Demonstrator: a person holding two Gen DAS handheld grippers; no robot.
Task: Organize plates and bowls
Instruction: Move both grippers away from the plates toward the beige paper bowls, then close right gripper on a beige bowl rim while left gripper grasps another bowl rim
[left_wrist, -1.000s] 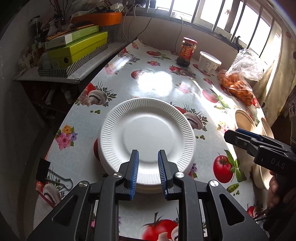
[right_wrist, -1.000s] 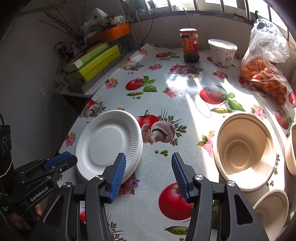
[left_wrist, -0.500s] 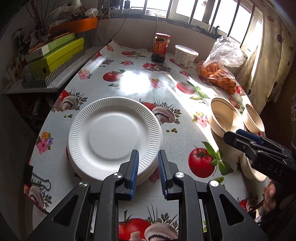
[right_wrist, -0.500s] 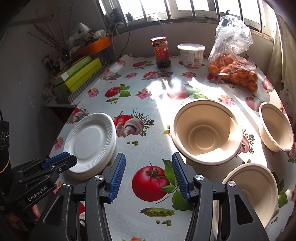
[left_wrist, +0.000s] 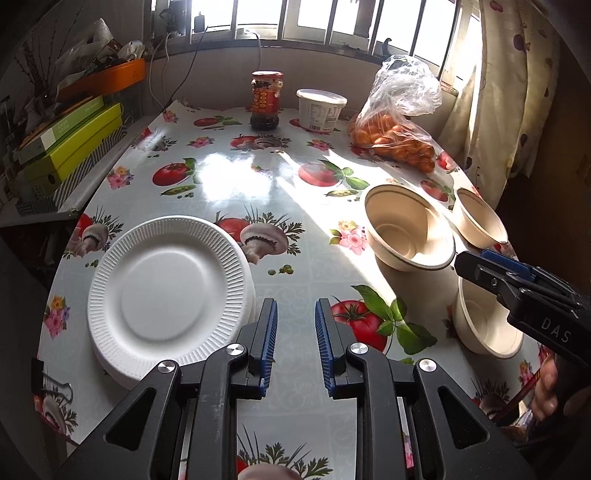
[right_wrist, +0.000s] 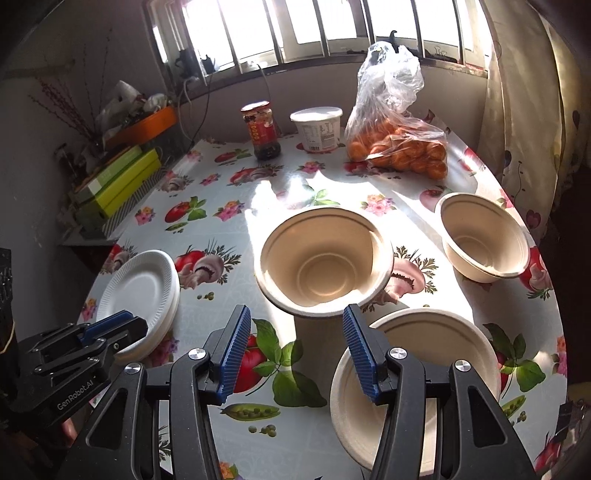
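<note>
A stack of white paper plates (left_wrist: 166, 291) is seen on the patterned table (left_wrist: 236, 184), at its near left edge. Taking this stack as the landmark, the large beige bowl (right_wrist: 325, 260) is set well to its right, a second bowl (right_wrist: 484, 238) farther right, and a third bowl (right_wrist: 424, 369) nearer the camera. The left gripper (left_wrist: 293, 343) is held just right of the stack, its jaws slightly parted with nothing between them. The right gripper (right_wrist: 295, 350) is held above the table before the large bowl, jaws apart and empty.
</note>
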